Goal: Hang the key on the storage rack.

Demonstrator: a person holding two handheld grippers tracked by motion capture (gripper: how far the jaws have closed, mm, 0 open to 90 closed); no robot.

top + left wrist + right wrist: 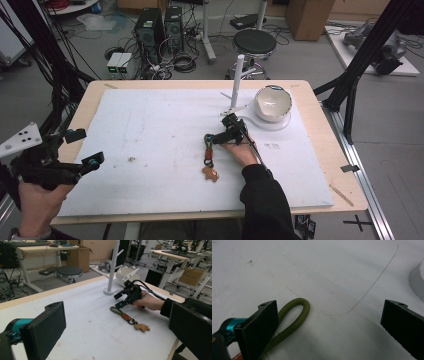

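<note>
From the high view, your right gripper (214, 138) sits right at the top end of the keychain (209, 160), which lies on the white mat (150, 130) and trails toward you. Your left gripper (85, 149) hangs well apart at the table's near-left edge, jaws spread.

Left gripper view: same story, the keychain stretches out from your right gripper (119, 300).

Right gripper view: jaws wide apart, and the keychain's green cord loop (294, 315) lies just beside the left jaw, not clamped.

even, soft overhead light, faint shadows, no glare; near jaws blurred in both gripper views.
</note>
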